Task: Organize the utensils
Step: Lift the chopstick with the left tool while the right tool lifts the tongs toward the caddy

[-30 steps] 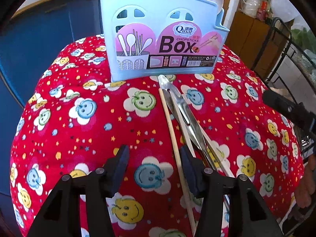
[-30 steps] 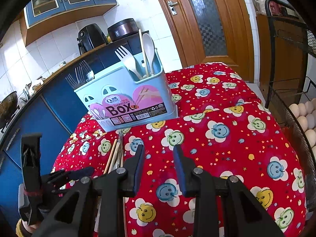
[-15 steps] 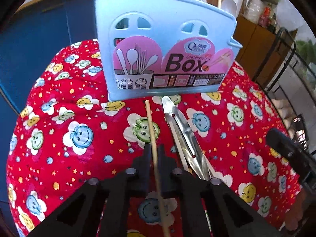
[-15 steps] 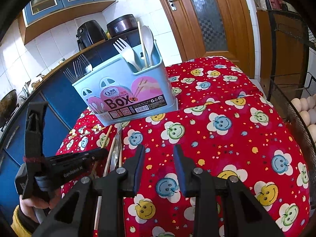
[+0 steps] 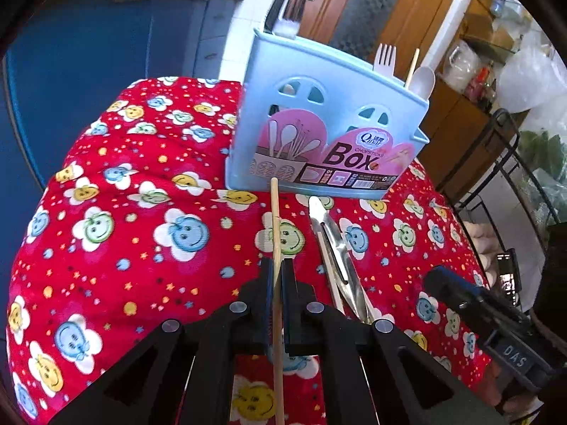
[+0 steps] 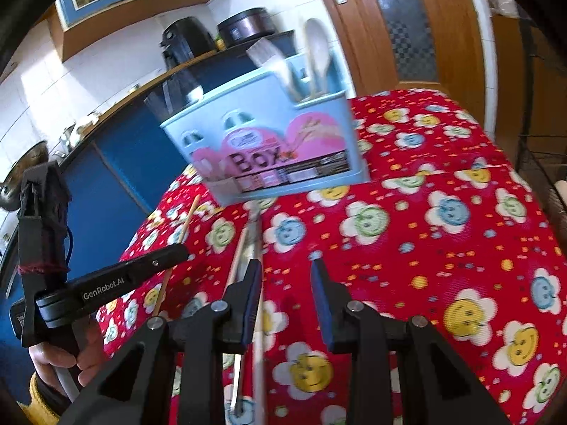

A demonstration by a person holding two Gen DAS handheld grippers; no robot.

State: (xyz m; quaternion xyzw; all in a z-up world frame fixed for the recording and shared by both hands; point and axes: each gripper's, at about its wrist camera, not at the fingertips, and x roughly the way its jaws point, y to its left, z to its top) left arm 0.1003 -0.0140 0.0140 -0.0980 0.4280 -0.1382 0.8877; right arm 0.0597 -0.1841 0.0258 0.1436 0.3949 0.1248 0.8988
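Observation:
A light blue utensil box stands on the red flowered cloth; it also shows in the right wrist view, holding a white fork, a spoon and a chopstick. My left gripper is shut on a wooden chopstick that points toward the box and is lifted off the cloth. Metal tongs and another chopstick lie on the cloth just to its right. My right gripper is open and empty, over the tongs.
A blue cabinet stands behind and left of the table. A wooden door is at the back. A black wire rack stands off the table's right side. A counter with appliances is at the back left.
My left gripper closed on the chopstick and has lifted it, tilting left. My right gripper has moved forward and left over the tongs, still open.

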